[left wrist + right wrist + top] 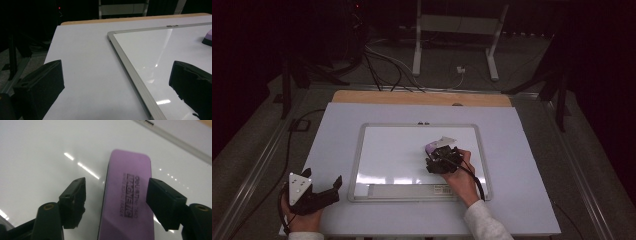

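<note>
A purple magnetic eraser [128,195] lies flat on the whiteboard [397,150], right of its middle; in the high view the eraser [431,147] peeks out just beyond my right gripper [441,159]. That gripper [116,195] is open, one jaw on each long side of the eraser, with a gap on both sides. My left gripper [329,187] rests open near the table's front left corner, just left of the whiteboard's frame [130,72], holding nothing. A corner of the eraser [208,37] shows at the far right of the left gripper view.
The whiteboard sits on a pale sheet [337,140] covering a wooden table [412,97]. A tray strip [407,190] runs along the board's near edge. Beyond the table are cables [382,65] and a white stand [457,35] on a dark floor.
</note>
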`<state>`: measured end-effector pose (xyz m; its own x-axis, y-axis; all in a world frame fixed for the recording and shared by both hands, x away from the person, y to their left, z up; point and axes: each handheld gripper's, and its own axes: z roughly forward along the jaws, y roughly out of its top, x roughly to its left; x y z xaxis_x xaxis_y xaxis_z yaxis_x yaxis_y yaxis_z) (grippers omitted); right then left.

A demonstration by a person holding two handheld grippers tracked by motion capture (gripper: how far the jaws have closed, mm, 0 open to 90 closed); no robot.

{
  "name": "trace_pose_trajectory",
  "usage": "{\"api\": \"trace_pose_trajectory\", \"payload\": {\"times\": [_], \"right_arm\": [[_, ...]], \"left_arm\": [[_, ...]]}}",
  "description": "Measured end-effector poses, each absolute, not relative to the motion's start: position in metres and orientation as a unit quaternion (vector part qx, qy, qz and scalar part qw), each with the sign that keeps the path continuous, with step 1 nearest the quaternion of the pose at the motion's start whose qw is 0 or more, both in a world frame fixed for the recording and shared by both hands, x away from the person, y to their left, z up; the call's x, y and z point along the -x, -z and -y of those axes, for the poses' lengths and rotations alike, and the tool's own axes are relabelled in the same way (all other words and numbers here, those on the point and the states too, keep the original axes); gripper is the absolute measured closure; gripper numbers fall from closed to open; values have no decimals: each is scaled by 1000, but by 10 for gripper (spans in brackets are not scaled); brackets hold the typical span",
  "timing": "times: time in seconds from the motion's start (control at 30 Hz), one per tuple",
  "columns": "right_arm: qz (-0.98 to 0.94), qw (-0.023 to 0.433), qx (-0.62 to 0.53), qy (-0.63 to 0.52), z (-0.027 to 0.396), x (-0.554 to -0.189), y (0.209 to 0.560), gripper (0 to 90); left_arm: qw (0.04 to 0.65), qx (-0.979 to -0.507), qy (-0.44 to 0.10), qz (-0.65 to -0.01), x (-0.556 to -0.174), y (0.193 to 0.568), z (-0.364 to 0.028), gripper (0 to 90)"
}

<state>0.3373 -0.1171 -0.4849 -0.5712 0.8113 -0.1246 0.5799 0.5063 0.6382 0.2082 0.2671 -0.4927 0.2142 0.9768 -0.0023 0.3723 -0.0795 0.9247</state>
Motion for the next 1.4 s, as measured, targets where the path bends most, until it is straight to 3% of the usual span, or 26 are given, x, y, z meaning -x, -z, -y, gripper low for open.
{"api": "trace_pose_trajectory", "payload": {"times": [0.43,0.73,1.03,1.4], "right_arm": [[-830,219,-433,-274,132,-344,490,333],[-819,234,-446,-274,137,-344,489,513],[-810,230,-455,-288,144,-345,484,617],[-801,207,-458,-327,144,-344,478,633]], "left_arm": [[434,-647,-349,-521,-208,493,-267,5],[434,-647,-349,-521,-208,493,-267,5],[432,-647,-349,-522,-209,493,-267,6],[432,-647,-348,-523,-209,493,-267,5]]}}
